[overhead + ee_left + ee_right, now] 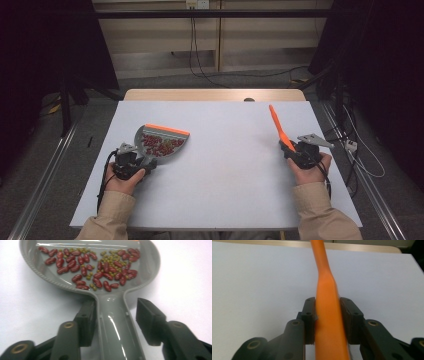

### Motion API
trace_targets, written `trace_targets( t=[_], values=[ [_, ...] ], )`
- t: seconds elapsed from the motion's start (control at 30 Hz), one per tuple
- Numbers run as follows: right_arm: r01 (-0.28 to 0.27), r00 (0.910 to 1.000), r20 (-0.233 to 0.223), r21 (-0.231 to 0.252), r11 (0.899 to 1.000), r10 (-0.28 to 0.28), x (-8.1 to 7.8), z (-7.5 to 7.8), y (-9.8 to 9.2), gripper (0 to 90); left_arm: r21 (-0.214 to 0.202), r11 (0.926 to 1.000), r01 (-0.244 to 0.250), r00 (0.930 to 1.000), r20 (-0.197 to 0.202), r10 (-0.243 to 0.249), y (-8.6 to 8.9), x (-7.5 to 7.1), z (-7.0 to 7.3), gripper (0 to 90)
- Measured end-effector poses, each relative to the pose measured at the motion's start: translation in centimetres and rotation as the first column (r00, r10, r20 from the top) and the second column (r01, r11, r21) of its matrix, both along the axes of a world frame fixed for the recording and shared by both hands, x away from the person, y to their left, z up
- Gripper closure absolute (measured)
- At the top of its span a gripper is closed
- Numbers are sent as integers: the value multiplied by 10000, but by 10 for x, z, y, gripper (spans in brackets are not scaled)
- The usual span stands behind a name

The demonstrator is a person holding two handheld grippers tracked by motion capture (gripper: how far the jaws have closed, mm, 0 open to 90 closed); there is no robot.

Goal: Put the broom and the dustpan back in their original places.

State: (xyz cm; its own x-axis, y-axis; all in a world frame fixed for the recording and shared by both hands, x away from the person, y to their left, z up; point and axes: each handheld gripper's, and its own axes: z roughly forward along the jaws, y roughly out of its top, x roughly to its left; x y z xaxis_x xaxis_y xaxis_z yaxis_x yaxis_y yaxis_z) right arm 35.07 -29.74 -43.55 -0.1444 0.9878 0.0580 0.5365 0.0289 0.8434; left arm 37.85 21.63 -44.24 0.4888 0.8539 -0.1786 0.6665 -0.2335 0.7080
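The dustpan (pixel 161 142) lies on the white table (pixel 220 200) at the person's left, its grey handle running back between the jaws of the left gripper (pixel 134 161). In the left gripper view those jaws stand apart from the handle (pixel 117 327), a clear gap on one side at least, so the pan looks set down and let go. Red beans (pixel 85 267) and smaller green ones (pixel 108 258) sit gathered in the pan, and the table around it looks swept; the collecting seems done, with putting the tools down what is left. At the person's right, the right gripper (pixel 295 150) has the orange brush handle (pixel 278 127) between its jaws. The right gripper view shows the pads hugging the handle (pixel 328 322), whether pressing or just loosened is hard to say. The high view adds the pan's orange lip (pixel 167 129), farther off.
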Motion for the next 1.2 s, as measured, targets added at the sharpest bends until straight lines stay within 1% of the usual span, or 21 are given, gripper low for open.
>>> trace_targets(
  t=[0.03,0.07,0.13,0.23,0.3,0.37,0.4,0.43,0.5,0.57,0.63,0.7,0.73,0.77,0.8,0.87,0.9,0.97,1.07,1.1,1.2],
  values=[
    [-137,9999,5,146,9998,137,0,0,3,633,-134,9999,58,10000,-30,-58,-1,-1,0,476],
    [-285,9996,32,432,9987,284,0,0,5,623,-258,9996,142,9999,-40,-143,-2,-2,0,460],
    [-633,9980,153,1033,9926,620,-1,0,10,604,-419,9986,309,9995,-89,-313,-5,-5,0,428],
    [-1118,9934,393,1226,9861,1077,-4,2,18,568,-672,9949,753,9970,-139,-764,-9,-8,1,358],
    [-1408,9896,501,1346,9808,1352,-6,3,20,535,-710,9941,823,9965,-114,-833,-11,-10,1,335],
    [-1616,9865,480,1403,9768,1563,-6,2,21,474,-965,9911,916,9956,-107,-931,-10,-11,1,269],
    [-1675,9857,434,1463,9750,1628,-6,1,21,466,-1051,9897,972,9952,-30,-980,-10,-12,2,241],
    [-1759,9844,357,1462,9735,1725,-7,1,21,461,-1113,9887,1005,9949,141,-996,-9,-14,3,222],
    [-1931,9812,374,1554,9688,1895,-10,0,21,429,-1259,9863,1068,9940,384,-1027,-8,-15,5,187],
    [-2025,9793,335,1532,9672,1998,-13,-1,21,409,-1366,9844,1111,9928,597,-1038,-6,-16,7,154],
    [-2107,9776,382,1647,9636,2072,-17,-1,20,390,-1446,9819,1223,9902,854,-1108,-5,-17,8,143],
    [-2237,9746,482,1685,9600,2186,-21,-1,20,376,-1490,9798,1336,9880,979,-1198,-4,-18,9,140],
    [-2263,9740,472,1706,9590,2215,-23,0,20,365,-1550,9778,1408,9860,1113,-1243,-3,-19,10,134],
    [-2302,9730,531,1601,9599,2245,-25,-1,20,352,-1540,9768,1486,9842,1196,-1309,-2,-19,11,128],
    [-2343,9720,534,1590,9591,2286,-26,-1,19,340,-1484,9753,1637,9806,1323,-1444,-1,-20,12,125],
    [-2360,9716,601,1641,9578,2291,-29,-2,18,332,-1599,9713,1759,9766,1520,-1518,1,-21,13,112],
    [-2363,9714,608,1628,9579,2293,-31,-2,17,327,-1580,9714,1774,9760,1551,-1530,2,-22,14,108],
    [-2365,9713,655,1643,9576,2286,-35,-2,15,325,-1693,9684,1832,9732,1706,-1542,5,-24,14,102],
    [-2377,9709,674,1595,9582,2296,-40,-1,14,323,-1648,9668,1955,9696,1802,-1654,6,-28,14,98],
    [-2412,9700,689,1574,9576,2330,-41,-1,14,323,-1712,9638,2044,9678,1829,-1727,6,-28,14,98],
    [-2509,9675,710,1448,9571,2429,-44,-2,14,321,-1659,9611,2207,9635,1899,-1885,7,-30,13,97]
  ],
)
